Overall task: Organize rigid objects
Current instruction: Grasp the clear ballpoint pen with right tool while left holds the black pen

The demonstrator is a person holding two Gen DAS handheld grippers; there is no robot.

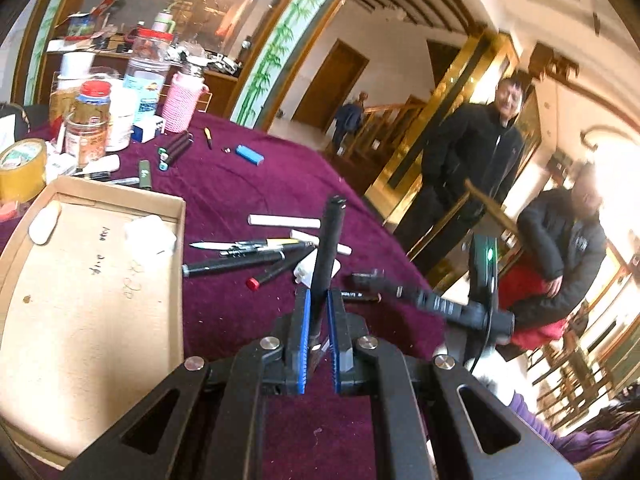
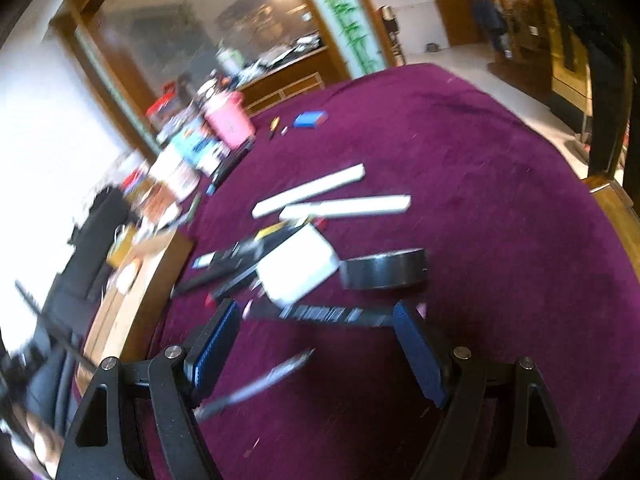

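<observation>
At the far left of the left wrist view, jars, bottles and a roll of yellow tape (image 1: 22,168) crowd the far edge of the purple tablecloth (image 1: 248,184), apart from the working area. Nearer lies a shallow cardboard box (image 1: 80,280), open side up; it holds only a pale oval piece (image 1: 45,224) and a crumpled white wad (image 1: 150,234), and by my judgement it is where the loose rigid things are meant to go. Right of the box, a scatter of pens (image 1: 240,258) and two white sticks (image 1: 285,221) lie flat on the cloth, still to be sorted. The left gripper (image 1: 319,312) is closed on a black pen (image 1: 330,248), its blue pads pinching the lower end so the pen stands almost upright, clear of the cloth and the pile behind it; that hold should let it be carried left over the box wall without dragging other items. Farther right, a black flashlight (image 1: 432,300) stretches toward the table's right edge, and beyond it two onlookers wait off the table. In the blurred right wrist view, the right gripper (image 2: 316,320) stands with its jaws wide apart and nothing between them, poised just near of a dark marker with printed lettering (image 2: 320,314), probably its next pick. Beyond that lie a white block (image 2: 298,270) and, on the right, a roll of black tape (image 2: 382,268); a thin object (image 2: 260,380) near the left finger is too smeared to name.
</observation>
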